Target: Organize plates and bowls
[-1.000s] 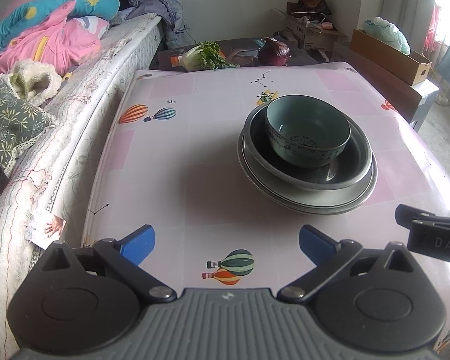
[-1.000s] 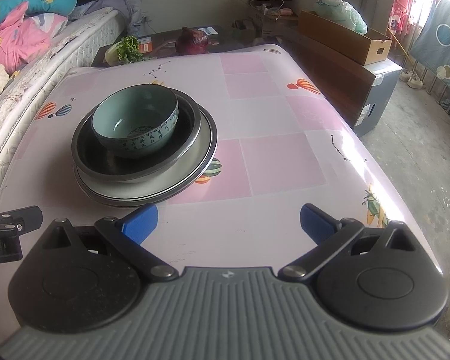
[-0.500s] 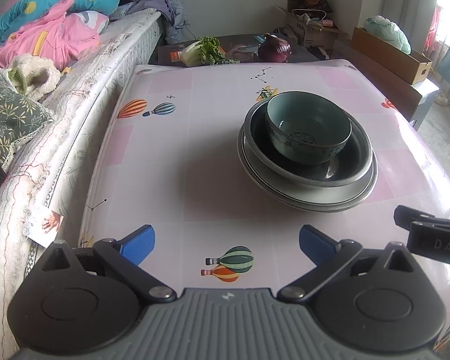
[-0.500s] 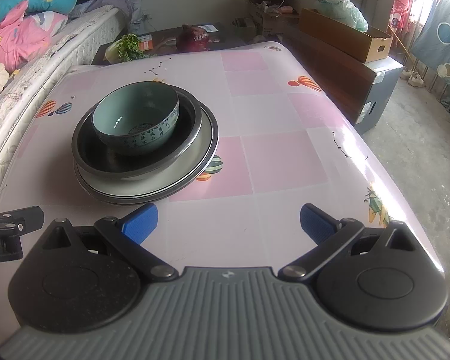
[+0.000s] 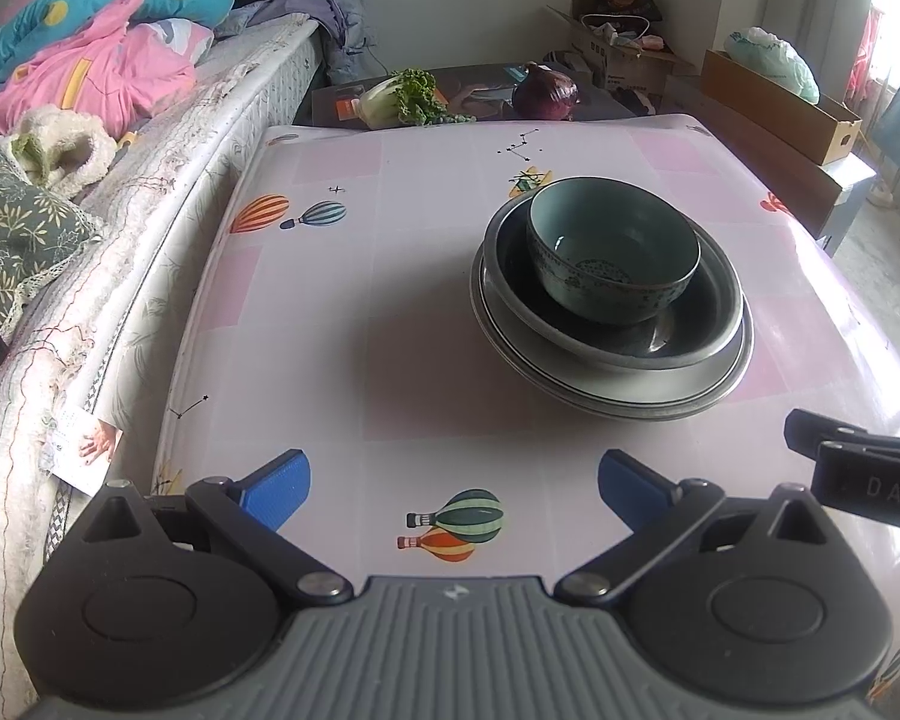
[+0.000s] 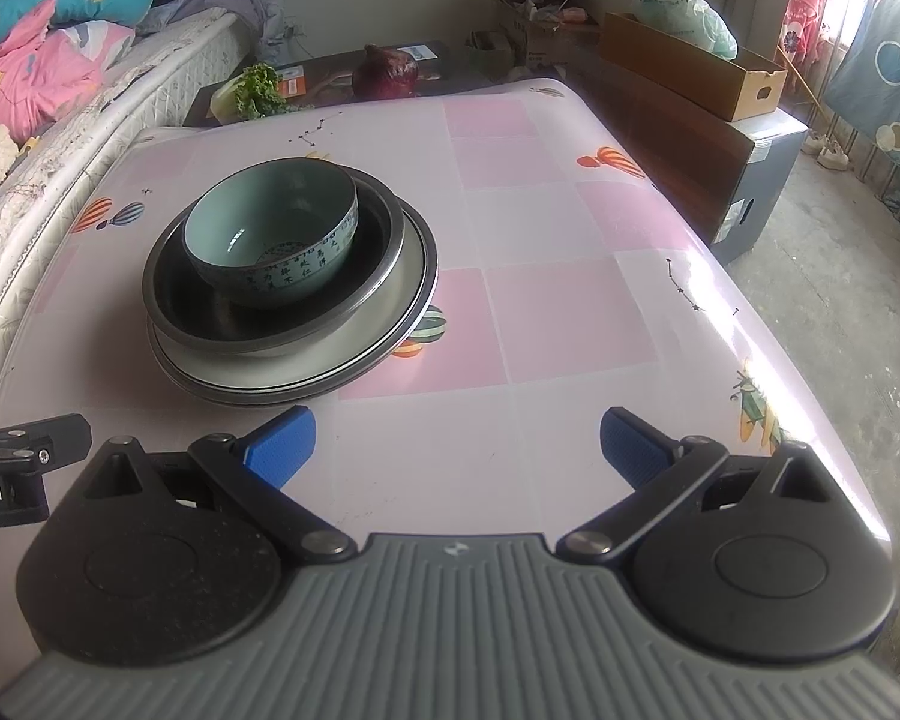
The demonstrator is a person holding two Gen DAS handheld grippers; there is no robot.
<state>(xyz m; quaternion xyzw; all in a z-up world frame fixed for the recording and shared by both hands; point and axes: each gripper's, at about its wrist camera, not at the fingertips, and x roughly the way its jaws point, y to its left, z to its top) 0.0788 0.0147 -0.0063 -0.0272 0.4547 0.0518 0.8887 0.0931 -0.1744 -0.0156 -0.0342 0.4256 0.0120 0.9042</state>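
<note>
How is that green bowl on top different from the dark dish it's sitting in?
The green bowl is pale celadon green, with a band of printed characters round its outside; the dark dish is plain and near black. The green bowl is narrower, with steep, tall sides, while the dark dish is wider and shallower. The green bowl sits uppermost; the dark dish rests on a grey plate. Both are round, upright and look empty.

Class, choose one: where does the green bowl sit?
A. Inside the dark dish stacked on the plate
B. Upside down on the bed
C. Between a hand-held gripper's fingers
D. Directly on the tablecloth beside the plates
A: the green bowl sits upright inside the dark dish, which rests on the plate.
</note>
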